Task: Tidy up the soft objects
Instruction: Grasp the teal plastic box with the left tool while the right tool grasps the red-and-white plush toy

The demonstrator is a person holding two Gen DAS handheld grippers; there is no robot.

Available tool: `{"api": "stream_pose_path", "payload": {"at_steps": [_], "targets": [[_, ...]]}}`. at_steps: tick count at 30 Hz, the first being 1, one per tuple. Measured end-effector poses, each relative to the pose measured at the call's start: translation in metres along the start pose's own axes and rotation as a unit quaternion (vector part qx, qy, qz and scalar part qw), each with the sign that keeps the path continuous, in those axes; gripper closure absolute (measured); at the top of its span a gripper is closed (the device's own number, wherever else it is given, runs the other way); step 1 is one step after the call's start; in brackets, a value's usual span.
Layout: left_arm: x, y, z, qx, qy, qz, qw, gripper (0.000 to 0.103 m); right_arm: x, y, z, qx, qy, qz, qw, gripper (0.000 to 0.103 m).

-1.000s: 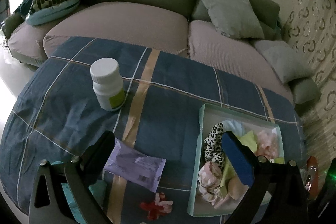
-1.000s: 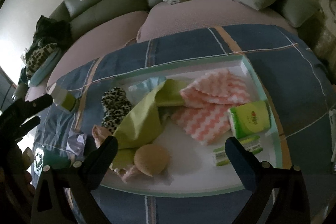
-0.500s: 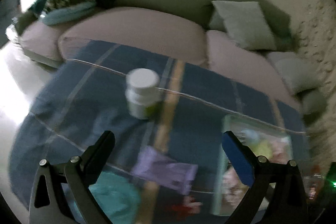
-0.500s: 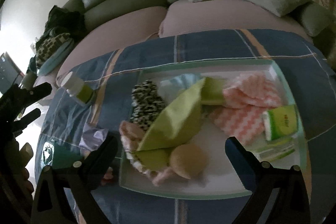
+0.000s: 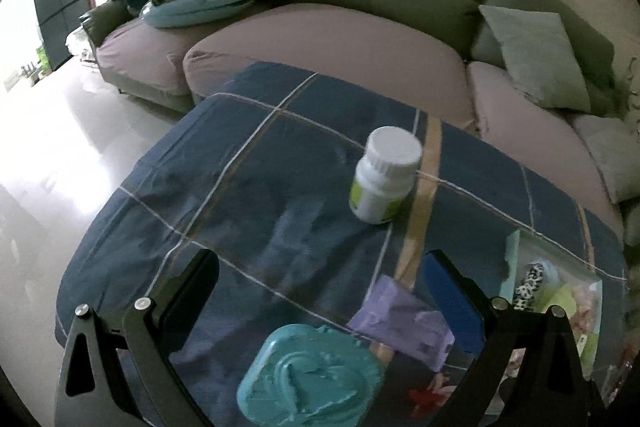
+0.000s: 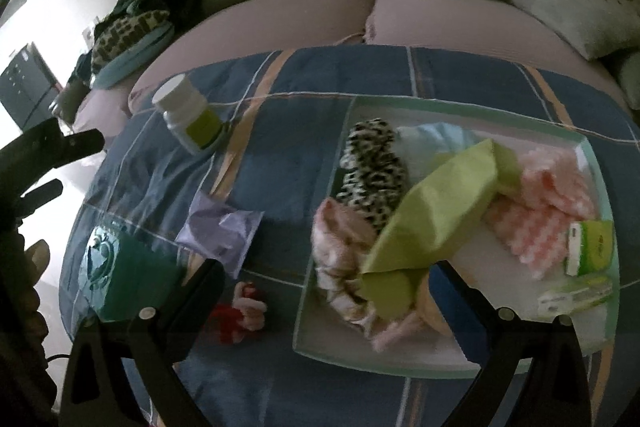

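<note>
The left hand-held gripper (image 5: 320, 291) has swung leftward, wide open and empty, and should centre over the purple packet (image 5: 400, 323) before closing.

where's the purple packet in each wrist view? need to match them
Left wrist: purple packet lies low, right of centre, beside the right finger, above the teal box.
Right wrist: purple packet lies left of centre, left of the tray.
Shared landmark: white bottle.

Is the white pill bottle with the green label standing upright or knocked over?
Upright. The white plastic pill bottle with the green label stands on its base on the blue plaid cloth, white cap on top; the right wrist view agrees.
</note>
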State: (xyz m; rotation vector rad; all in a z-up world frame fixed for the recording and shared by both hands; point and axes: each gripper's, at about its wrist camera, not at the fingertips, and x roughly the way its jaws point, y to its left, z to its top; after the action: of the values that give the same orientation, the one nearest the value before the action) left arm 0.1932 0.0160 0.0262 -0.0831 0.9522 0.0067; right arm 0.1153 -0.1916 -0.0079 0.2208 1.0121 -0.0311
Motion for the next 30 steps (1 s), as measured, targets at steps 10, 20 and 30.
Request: {"api": "stream_pose_path", "payload": {"at_steps": [10,20,30], "targets": [[0.031,0.007,-0.012,0.012,0.084,0.021,0.9962,0.002,0.011,0.023,-0.007,-0.046,0.018,0.003,0.999,0.0],[0.034,0.022,-0.012,-0.002,0.096,0.032,0.9949,0.002,0.007,0.05,-0.015,-0.1,0.028,0.034,0.994,0.014],[0.038,0.022,-0.013,-0.004,0.109,0.012,0.9939,0.002,0.02,0.071,-0.026,-0.144,0.053,0.046,0.987,0.024]]}}
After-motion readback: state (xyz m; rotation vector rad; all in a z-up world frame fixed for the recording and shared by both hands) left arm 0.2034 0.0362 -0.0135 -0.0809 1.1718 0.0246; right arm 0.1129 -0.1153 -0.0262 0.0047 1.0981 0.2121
